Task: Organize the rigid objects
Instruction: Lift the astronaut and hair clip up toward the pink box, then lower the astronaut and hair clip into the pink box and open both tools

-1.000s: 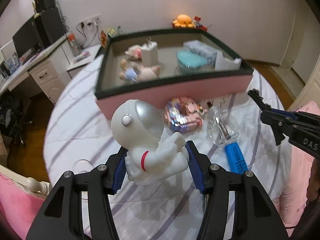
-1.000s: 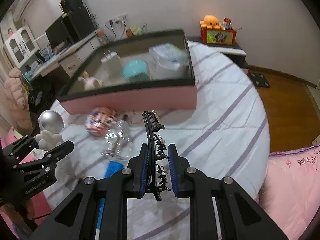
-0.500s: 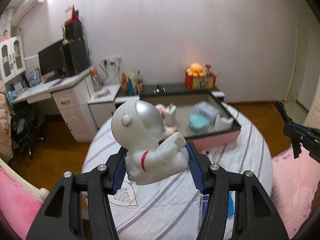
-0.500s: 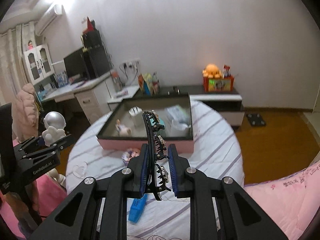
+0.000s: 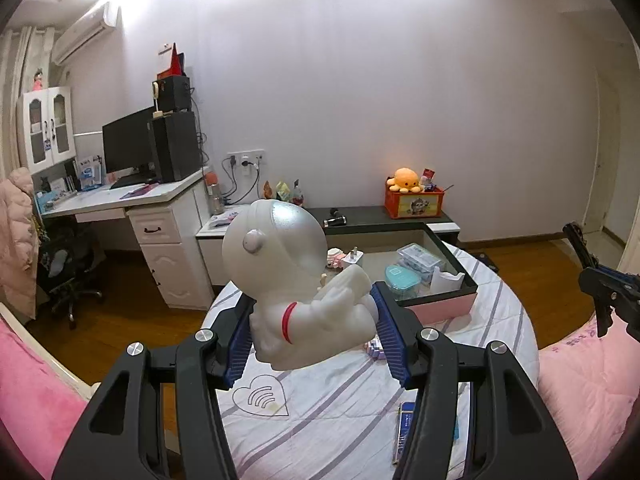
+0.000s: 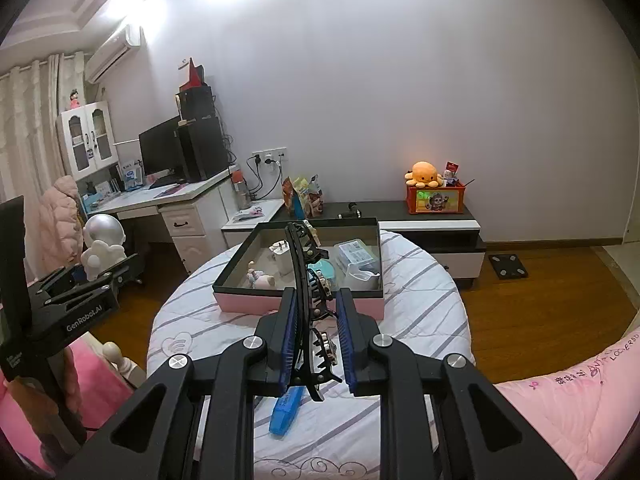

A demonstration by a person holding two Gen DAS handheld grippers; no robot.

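Note:
A white astronaut figure point(image 5: 288, 280) with a silver visor and a red arm band sits between the blue pads of my left gripper point(image 5: 312, 312), which is shut on it. From the right wrist view the same astronaut point(image 6: 102, 248) and left gripper point(image 6: 100, 280) hang at the left, above the bed's edge. My right gripper point(image 6: 317, 300) is shut on a long black toothed hair clip point(image 6: 302, 264) that sticks up forward. Beyond both lies a pink box with a black rim point(image 6: 248, 304), holding a white plug, a teal container, a clear case and a small doll.
The round bed has a white sheet with grey stripes point(image 6: 420, 300). On it lies a blue flat item point(image 6: 286, 408). A pink quilt point(image 6: 560, 408) borders the near right. A desk with a monitor point(image 5: 128, 148) stands at the left, and a low cabinet with an orange plush point(image 5: 404, 180) is behind the box.
Both grippers have risen and tipped upward, so the box and bed now sit lower and farther off. The astronaut and the hair clip stay gripped as before.

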